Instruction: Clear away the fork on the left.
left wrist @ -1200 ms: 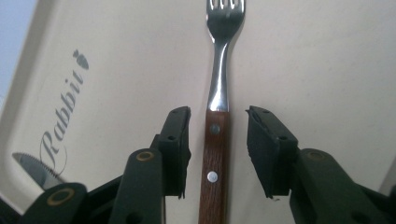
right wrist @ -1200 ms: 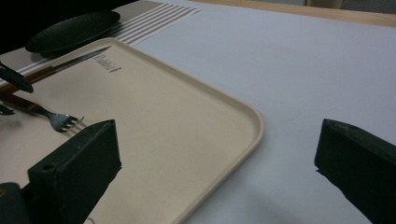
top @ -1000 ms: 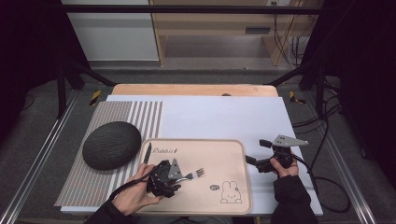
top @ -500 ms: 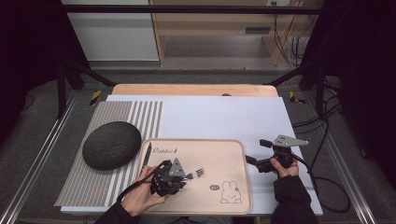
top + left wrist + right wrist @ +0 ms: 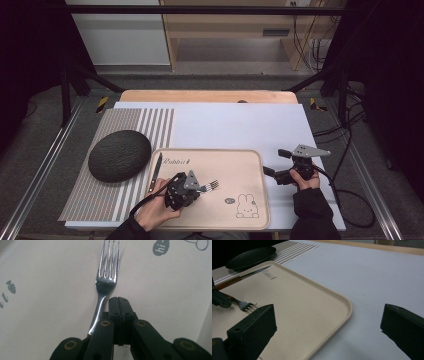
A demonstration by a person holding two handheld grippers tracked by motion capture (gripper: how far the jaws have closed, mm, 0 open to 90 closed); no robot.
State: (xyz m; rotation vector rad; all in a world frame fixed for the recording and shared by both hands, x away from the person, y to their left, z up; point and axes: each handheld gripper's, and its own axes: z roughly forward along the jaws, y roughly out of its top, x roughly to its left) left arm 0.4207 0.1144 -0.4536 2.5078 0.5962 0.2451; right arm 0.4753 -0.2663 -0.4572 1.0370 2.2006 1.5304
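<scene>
The left gripper's (image 5: pixel 119 300) jaws have just closed beside the fork (image 5: pixel 106 285), missing its handle; the right gripper (image 5: pixel 328 322) is held wide open, waiting.

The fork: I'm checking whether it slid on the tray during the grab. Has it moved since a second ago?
No. The fork lies as before, tines toward the rabbit drawing on the tray.

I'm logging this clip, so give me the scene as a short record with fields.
left tool: jaws just closed, pad to pad; fork beside them, not between
right tool: open, empty, at right edge of tray
fork: flat on tray
knife: at tray's left edge
dark round plate: on striped mat
</scene>
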